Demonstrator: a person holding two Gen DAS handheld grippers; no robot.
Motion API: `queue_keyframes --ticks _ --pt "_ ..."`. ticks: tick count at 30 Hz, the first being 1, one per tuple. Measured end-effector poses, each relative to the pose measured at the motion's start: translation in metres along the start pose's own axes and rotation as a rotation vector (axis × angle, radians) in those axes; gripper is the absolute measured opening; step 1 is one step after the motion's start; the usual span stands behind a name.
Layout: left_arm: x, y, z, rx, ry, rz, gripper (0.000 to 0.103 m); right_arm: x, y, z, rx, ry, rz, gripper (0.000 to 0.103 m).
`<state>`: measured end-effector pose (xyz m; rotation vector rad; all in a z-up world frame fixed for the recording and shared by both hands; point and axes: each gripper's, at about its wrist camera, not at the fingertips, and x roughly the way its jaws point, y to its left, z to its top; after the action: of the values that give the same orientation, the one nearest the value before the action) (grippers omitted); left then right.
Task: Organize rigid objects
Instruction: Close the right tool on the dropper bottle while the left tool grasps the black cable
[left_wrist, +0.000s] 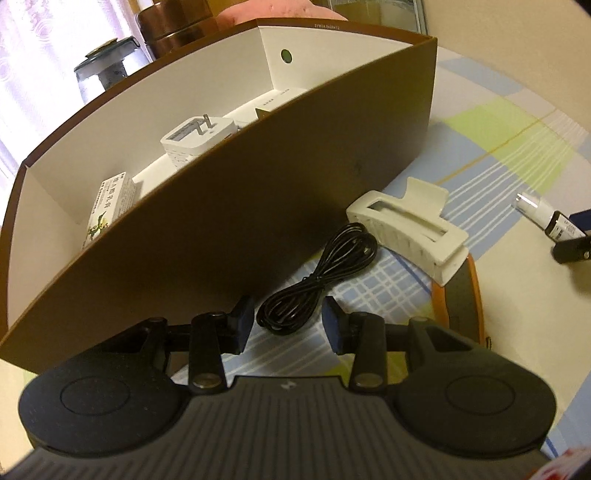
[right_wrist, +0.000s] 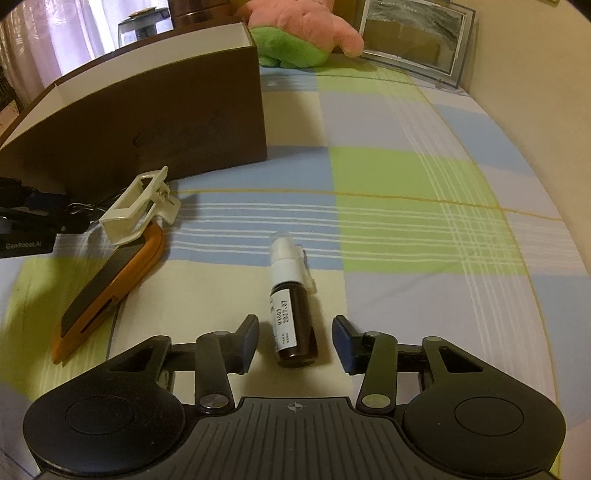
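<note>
Fingers apart on both grippers: right gripper (right_wrist: 294, 341) straddles the spray bottle (right_wrist: 293, 308); left gripper (left_wrist: 288, 328) faces the black cable (left_wrist: 317, 277).
Close squarely on the bottle's dark body, lying on the bed beside the box (right_wrist: 166, 122).

A pink and green plush toy (right_wrist: 299, 33) lies on the plaid-covered surface (right_wrist: 406, 177) beside a framed picture (right_wrist: 413, 37) leaning at the back, while a glass jar (left_wrist: 107, 70) and a copper canister (left_wrist: 177, 29) stand before a pale curtain (right_wrist: 62, 40).
</note>
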<state>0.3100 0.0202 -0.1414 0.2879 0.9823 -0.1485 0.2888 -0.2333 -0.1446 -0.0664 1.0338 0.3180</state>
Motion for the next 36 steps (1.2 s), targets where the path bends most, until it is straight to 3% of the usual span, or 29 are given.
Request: queue_keyframes --ticks 5,10,21,28,36 --pt "-0.004 -0.002 -0.006 0.017 -0.007 0.004 0.029 -0.001 -0.001 0.002 -0.002 -0.001 0.006 0.026" --pt "-0.017 -0.002 -0.018 0.004 0.023 0.007 0.025 -0.003 0.001 0.001 -0.011 -0.001 0.020 0.021" --pt "-0.063 0.002 -0.060 -0.148 0.144 -0.056 0.024 -0.007 -0.001 -0.003 -0.003 0.000 0.035 0.021" --pt "-0.057 -0.007 -0.047 -0.103 0.107 -0.051 0.030 -0.009 -0.002 -0.003 0.013 0.010 0.047 0.021" --pt "-0.033 -0.013 -0.040 -0.073 0.129 -0.053 0.029 -0.013 -0.004 -0.009 0.031 -0.001 0.050 0.021"
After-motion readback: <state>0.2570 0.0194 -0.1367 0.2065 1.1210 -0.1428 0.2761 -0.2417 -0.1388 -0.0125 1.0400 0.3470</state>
